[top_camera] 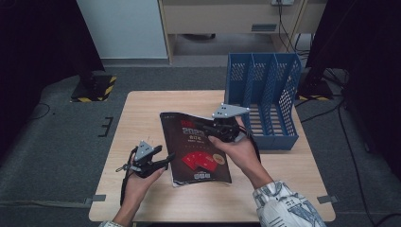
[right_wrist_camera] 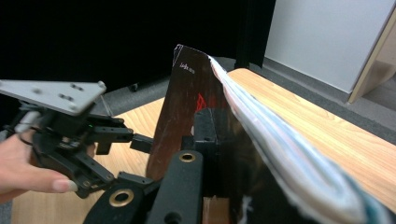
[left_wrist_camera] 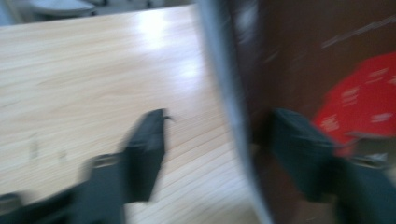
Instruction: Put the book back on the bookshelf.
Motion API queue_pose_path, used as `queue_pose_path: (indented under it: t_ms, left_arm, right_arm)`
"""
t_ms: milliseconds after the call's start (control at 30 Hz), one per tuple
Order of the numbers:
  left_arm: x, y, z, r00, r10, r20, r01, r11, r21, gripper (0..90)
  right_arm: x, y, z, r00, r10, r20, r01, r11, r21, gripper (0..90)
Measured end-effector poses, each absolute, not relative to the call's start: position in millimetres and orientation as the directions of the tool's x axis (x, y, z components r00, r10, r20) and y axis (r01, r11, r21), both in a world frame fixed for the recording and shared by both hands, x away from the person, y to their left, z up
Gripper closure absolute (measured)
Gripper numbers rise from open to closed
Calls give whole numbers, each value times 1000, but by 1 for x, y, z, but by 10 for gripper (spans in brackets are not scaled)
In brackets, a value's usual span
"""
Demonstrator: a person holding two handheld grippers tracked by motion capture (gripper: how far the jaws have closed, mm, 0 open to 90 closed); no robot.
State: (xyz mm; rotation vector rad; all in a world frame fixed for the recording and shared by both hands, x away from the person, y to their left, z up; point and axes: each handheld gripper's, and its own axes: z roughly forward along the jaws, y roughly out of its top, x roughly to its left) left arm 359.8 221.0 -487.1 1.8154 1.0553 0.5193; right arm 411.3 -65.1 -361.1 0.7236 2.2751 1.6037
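Clearly, from the high view, a dark magazine (top_camera: 196,146) is seen lying near the middle of the wooden table (top_camera: 142,109), with a blue file rack (top_camera: 265,101) standing toward two o'clock from it. The right gripper (top_camera: 213,128) is clamped on the magazine's far edge, at about one o'clock on the cover, while the left gripper (top_camera: 166,158) is held at its nine o'clock edge. In the left gripper view, blurred, the jaws are seen spread, one over bare wood and one over the cover (left_wrist_camera: 322,60), with the page edge between them and no pinch made. In the right gripper view, the magazine (right_wrist_camera: 201,93) is seen raised on edge and pinched tight. Lifting is judged begun; carrying to the rack and slotting it in are judged still to be done.
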Motion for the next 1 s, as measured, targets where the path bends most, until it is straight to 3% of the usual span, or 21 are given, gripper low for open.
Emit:
queue_pose_path:
  t_ms: [67, 100, 133, 233, 1000]
  left_arm:
    - [362, 225, -493, 534, 841, -89, 457, -198, 867, 282]
    - [363, 227, -496, 531, 844, -79, 472, -218, 854, 216]
    - [365, 229, -503, 505, 861, -53, 515, -251, 820, 95]
    - [366, 231, -510, 485, 874, -29, 543, -276, 793, 40]
    - [372, 249, -528, 402, 915, -21, 619, -255, 743, 64]
  right_arm:
    - [411, -65, -360, -842, 536, 69, 242, 261, 935, 870]
    - [410, -66, -359, -843, 534, 71, 240, 253, 937, 870]
    - [409, -66, -357, -843, 532, 73, 236, 244, 941, 870]
    - [408, -66, -354, -845, 531, 68, 229, 243, 943, 871]
    - [414, -60, -321, -817, 575, 47, 185, 184, 965, 870]
